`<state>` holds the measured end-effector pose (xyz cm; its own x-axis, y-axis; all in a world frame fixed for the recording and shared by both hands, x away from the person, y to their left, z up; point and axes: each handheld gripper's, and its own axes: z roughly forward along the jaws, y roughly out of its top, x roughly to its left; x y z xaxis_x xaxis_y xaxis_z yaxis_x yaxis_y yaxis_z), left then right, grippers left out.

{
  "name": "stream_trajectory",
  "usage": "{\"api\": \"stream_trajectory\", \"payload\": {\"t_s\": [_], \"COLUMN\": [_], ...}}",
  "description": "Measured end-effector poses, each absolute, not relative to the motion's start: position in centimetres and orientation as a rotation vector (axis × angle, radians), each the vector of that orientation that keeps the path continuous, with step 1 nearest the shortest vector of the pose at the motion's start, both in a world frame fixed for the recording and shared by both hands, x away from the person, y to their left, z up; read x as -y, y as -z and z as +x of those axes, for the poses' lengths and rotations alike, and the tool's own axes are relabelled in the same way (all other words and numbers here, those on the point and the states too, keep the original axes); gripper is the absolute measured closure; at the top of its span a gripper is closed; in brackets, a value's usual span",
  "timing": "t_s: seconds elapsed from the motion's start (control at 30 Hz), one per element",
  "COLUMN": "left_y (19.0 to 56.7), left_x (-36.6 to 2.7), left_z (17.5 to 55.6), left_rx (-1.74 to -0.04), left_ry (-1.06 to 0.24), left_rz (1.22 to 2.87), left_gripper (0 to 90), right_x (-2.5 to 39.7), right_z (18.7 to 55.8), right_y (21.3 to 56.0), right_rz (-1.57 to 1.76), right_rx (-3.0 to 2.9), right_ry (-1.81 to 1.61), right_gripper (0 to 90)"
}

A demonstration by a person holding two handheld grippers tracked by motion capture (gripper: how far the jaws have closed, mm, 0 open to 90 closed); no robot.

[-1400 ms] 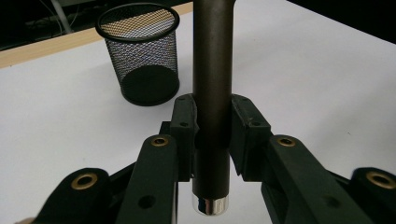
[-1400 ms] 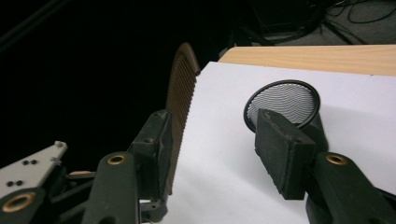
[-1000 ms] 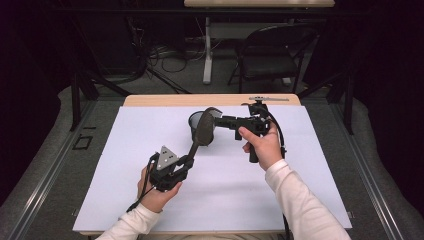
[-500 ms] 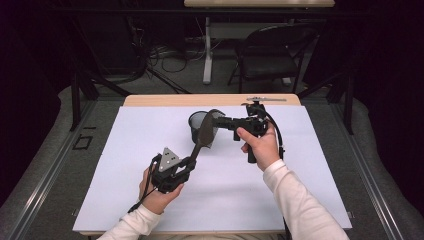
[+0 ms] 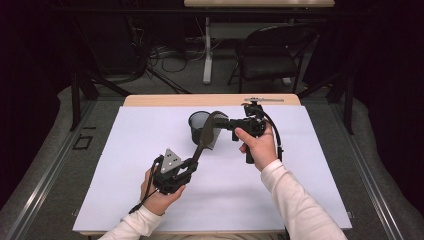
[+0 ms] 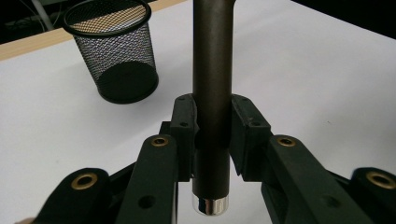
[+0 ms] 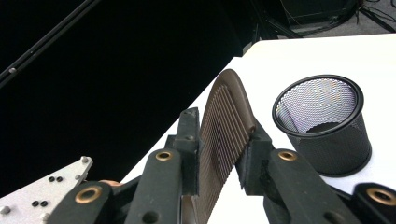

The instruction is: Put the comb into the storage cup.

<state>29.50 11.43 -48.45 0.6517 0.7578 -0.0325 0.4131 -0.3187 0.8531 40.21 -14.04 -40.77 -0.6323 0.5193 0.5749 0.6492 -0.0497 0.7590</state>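
Grippers held by two hands share one object above a white table (image 5: 125, 190): a long dark comb-like tool (image 5: 202, 141) with a round handle and a broad ribbed head. In the high view we see the left gripper (image 5: 189, 164) near the front of the table, clamped on the handle end, and the right gripper (image 5: 223, 124) farther back, closed on the tool's head. From the left gripper view, we see its jaws pressed against both sides of the dark cylindrical handle (image 6: 212, 93), whose shiny metal end cap (image 6: 210, 205) pokes out below. From the right gripper view, we see the ribbed head (image 7: 226, 140) pinched between the jaws. A black mesh cup (image 5: 198, 126) stands upright on the table just behind the tool; we cannot tell whether they touch.
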Motion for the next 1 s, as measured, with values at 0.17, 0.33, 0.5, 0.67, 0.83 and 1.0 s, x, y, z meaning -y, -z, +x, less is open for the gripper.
{"api": "stream_trajectory", "payload": {"t_s": [0.17, 0.33, 0.5, 0.67, 0.83, 1.0], "left_y": [48.44, 48.42, 48.40, 48.42, 48.44, 48.45], "left_x": [-11.41, -11.40, -11.36, -11.36, -11.38, -11.39], "left_z": [29.45, 29.40, 29.36, 29.37, 29.38, 29.38], "left_rx": [-0.914, -0.911, -0.910, -0.910, -0.908, -0.907], "left_ry": [-0.471, -0.468, -0.464, -0.461, -0.456, -0.454], "left_rz": [1.951, 1.949, 1.948, 1.948, 1.949, 1.946], "left_gripper": [72.6, 72.6, 72.6, 72.6, 72.6, 72.5], "right_x": [13.99, 14.03, 14.10, 14.12, 14.21, 14.40], "right_z": [40.26, 40.28, 40.35, 40.36, 40.44, 40.61], "right_y": [40.86, 40.86, 40.91, 40.95, 41.07, 41.31], "right_rz": [-1.294, -1.290, -1.286, -1.284, -1.273, -1.265], "right_rx": [2.079, 2.074, 2.067, 2.054, 2.026, 1.979], "right_ry": [1.770, 1.775, 1.778, 1.778, 1.777, 1.771], "right_gripper": [77.3, 79.5, 81.7, 83.1, 85.0, 86.3]}}
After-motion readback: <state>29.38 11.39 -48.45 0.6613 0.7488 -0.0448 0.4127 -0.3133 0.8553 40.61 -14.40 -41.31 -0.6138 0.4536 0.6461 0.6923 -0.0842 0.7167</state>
